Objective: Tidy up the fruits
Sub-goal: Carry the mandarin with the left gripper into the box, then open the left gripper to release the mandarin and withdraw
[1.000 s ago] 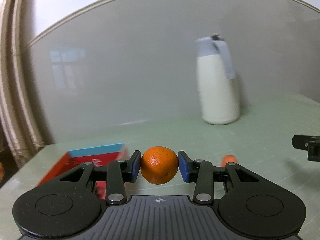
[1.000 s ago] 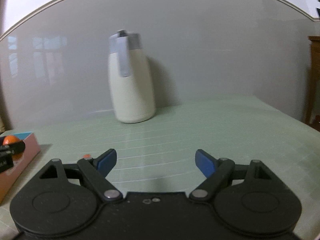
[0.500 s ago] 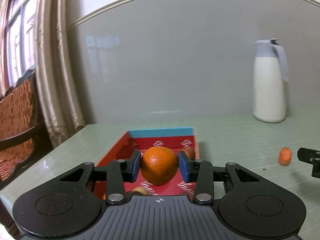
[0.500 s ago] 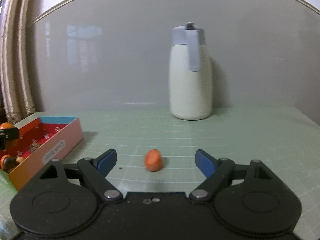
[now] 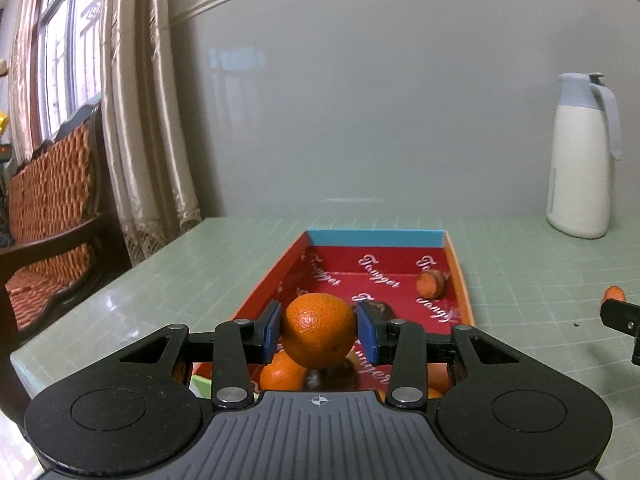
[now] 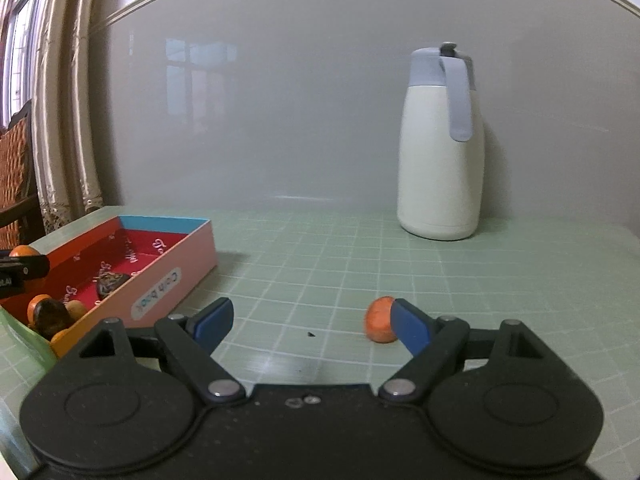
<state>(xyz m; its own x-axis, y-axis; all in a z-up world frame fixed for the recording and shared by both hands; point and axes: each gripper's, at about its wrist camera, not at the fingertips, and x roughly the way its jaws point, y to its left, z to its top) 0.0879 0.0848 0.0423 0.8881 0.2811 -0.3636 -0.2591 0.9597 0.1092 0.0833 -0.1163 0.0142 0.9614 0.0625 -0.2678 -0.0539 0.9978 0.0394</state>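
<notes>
With the left gripper (image 5: 318, 334) clamped on an orange (image 5: 319, 330), blue pads pressing it from both sides, I've got the fruit held up over the near end of the red box (image 5: 462, 280). Box sits on the green gridded table (image 5: 200, 272), long axis running away from the left cam, w/ a blue far wall and white script printed on the red floor. Below the held orange I can see more orange fruit (image 5: 280, 372) and something dark, partly hidden by the fingers, so can't tell exactly what. A cut orange piece (image 5: 430, 283) lies near the far right corner inside the box. Right gripper (image 6: 310, 326) is spread wide w/ nothing between the pads, low over the table right of the box. A small orange fruit (image 6: 378, 324) lies on the mat just beside the right-hand fingertip (image 6: 410, 330), partly behind it; contact unclear. White jug w/ a grey-blue lid and handle (image 6: 440, 160) stands upright near the wall, well apart from the box. Curtains (image 5: 152, 120) and a woven chair (image 5: 48, 208) at left.
</notes>
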